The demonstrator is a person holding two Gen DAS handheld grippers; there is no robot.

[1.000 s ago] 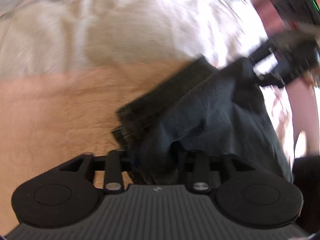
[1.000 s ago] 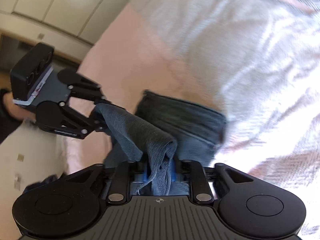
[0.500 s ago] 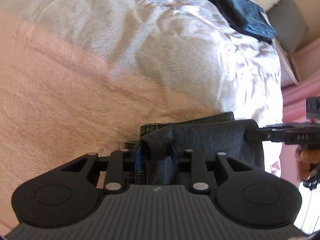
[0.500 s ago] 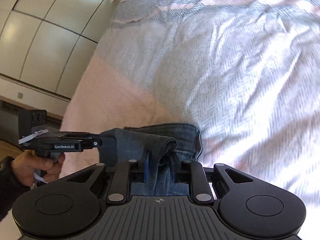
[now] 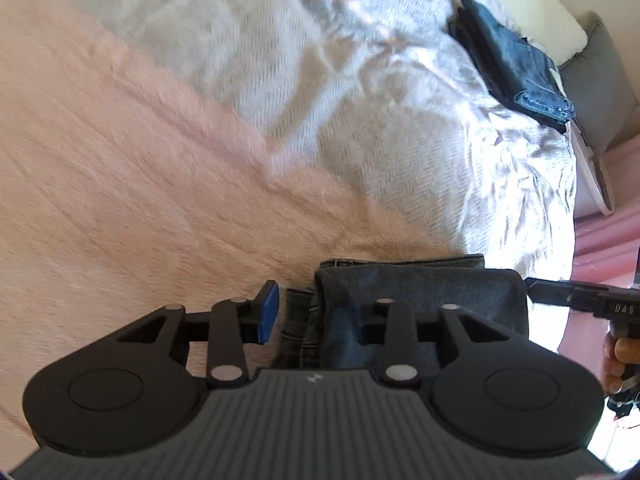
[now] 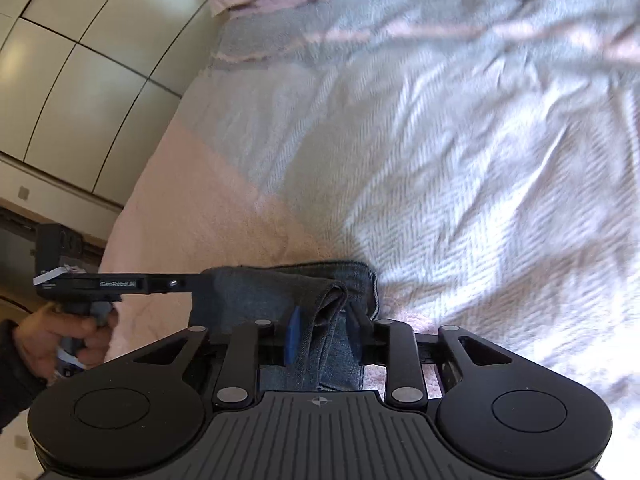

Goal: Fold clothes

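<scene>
Both grippers now spread apart, the left gripper [image 5: 312,312] and right gripper [image 6: 324,334] release the folded jeans [image 5: 420,292] onto the pink blanket [image 5: 140,200], suggesting this fold is done.

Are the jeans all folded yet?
Nearly. The jeans lie folded over on the bed, and another folded pair sits further back. The left gripper is open. A fold sits between the right gripper's jaws, grip unclear. Remaining, probably: letting go and tidying.
</scene>
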